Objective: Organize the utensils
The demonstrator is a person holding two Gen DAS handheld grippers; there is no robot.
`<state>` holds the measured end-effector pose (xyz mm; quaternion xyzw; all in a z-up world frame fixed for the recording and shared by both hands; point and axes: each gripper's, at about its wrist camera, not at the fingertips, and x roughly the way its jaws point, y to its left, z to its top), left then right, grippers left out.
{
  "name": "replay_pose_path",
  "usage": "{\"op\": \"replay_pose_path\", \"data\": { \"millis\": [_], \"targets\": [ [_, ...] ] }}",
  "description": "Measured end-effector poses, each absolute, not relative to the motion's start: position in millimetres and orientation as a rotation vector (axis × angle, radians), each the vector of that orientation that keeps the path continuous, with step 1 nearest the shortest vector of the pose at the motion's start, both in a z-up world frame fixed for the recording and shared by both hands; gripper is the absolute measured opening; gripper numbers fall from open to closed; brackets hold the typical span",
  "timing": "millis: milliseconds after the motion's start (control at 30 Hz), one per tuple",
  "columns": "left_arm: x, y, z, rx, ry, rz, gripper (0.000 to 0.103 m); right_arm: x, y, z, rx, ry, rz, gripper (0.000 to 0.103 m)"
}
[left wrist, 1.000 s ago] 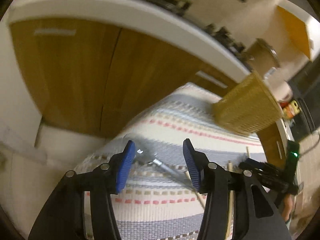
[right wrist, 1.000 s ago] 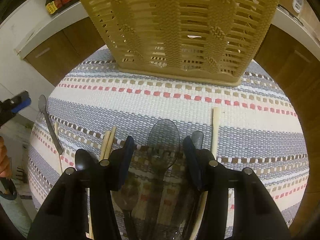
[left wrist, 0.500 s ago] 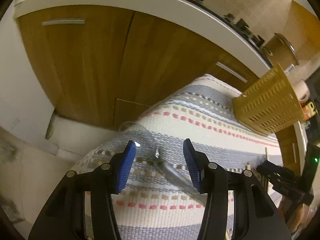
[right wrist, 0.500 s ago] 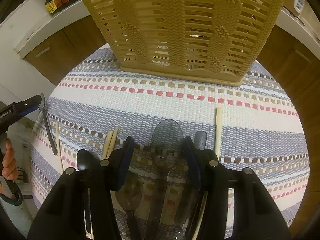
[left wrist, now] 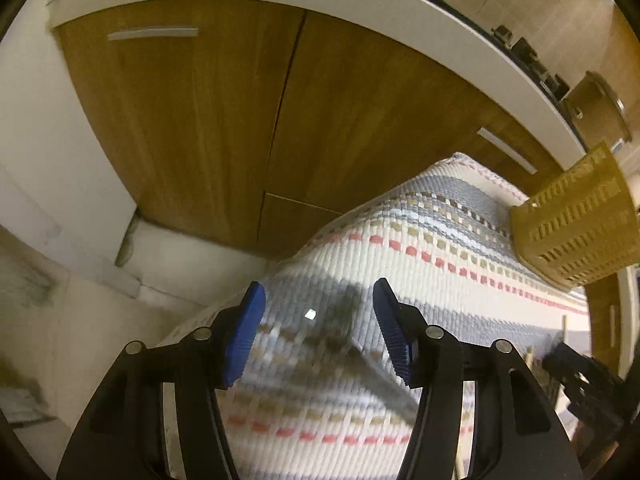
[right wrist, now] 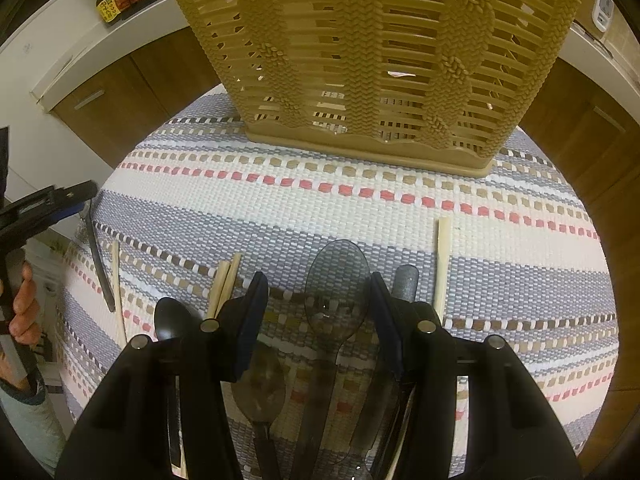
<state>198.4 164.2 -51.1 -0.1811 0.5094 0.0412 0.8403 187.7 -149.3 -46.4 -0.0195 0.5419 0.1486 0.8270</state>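
1 tan slatted plastic basket (right wrist: pixel 368 60) stands upright at the far edge of a striped woven mat (right wrist: pixel 280 196), and through its slats nothing can be made out inside. In the left wrist view the same basket (left wrist: pixel 576 224) sits far off to the right. All the utensils lie on the mat, outside the basket. The right gripper (right wrist: pixel 318 320) hovers low over the near part of the mat with its 2 blue-padded fingers set wide apart, holding nothing. Between those fingers lies a clear smoky plastic spoon (right wrist: pixel 336 284), bowl pointing toward the basket, with neither pad touching it. A second smoky spoon (right wrist: pixel 260 384) lies just left of its handle. A black spoon (right wrist: pixel 170 318) rests farther left, beside a pair of wooden chopsticks (right wrist: pixel 224 284). Right of the gripper, a grey handle tip (right wrist: pixel 406 280) shows beside a single pale chopstick (right wrist: pixel 442 256). At the mat's left edge another chopstick (right wrist: pixel 118 288) lies next to a metal spoon (right wrist: pixel 98 264). The left gripper (left wrist: pixel 318 332), also seen in the right wrist view (right wrist: pixel 60 204) held by a bare hand (right wrist: pixel 22 304), hangs just above that metal spoon (left wrist: pixel 340 328), which is blurred here. Its fingers are spread wide on either side of the spoon, and whether they touch it cannot be told. Brown wooden cabinets (left wrist: pixel 224 112) under a white counter stand behind the mat.
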Motion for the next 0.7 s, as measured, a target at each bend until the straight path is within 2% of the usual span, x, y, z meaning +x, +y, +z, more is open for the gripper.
{"op": "replay_pose_path", "data": {
  "millis": [133, 233, 333, 433, 467, 533, 700],
  "targets": [
    [207.3, 142.7, -50.4, -0.305, 1.05, 0.042, 0.055, 188.1, -149.6, -46.5, -0.043, 1.15, 0.318, 0.048],
    [208.8, 122.5, -48.7, -0.186, 1.026, 0.036, 0.047, 188.9, -150.9, -46.4, -0.034, 1.151, 0.321, 0.048],
    [211.3, 109.9, -48.2, -0.105, 1.01, 0.033, 0.031, 190.2, -152.2, -46.3, -0.021, 1.158, 0.32, 0.048],
    [213.2, 100.8, -47.6, -0.07, 0.993, -0.001, 0.026, 191.6, -152.7, -46.2, -0.017, 1.168, 0.314, 0.048],
    [212.1, 97.2, -46.9, -0.059, 0.986, -0.021, 0.016, 191.6, -152.3, -46.3, -0.019, 1.17, 0.311, 0.048],
    [207.7, 89.5, -44.0, -0.082, 0.969, -0.129, 0.006, 191.8, -151.1, -46.2, -0.026, 1.173, 0.31, 0.048],
    [198.3, 71.8, -43.5, -0.055, 0.976, -0.338, 0.007, 196.4, -164.4, -46.1, 0.064, 1.198, 0.342, 0.048]
  ]
}}
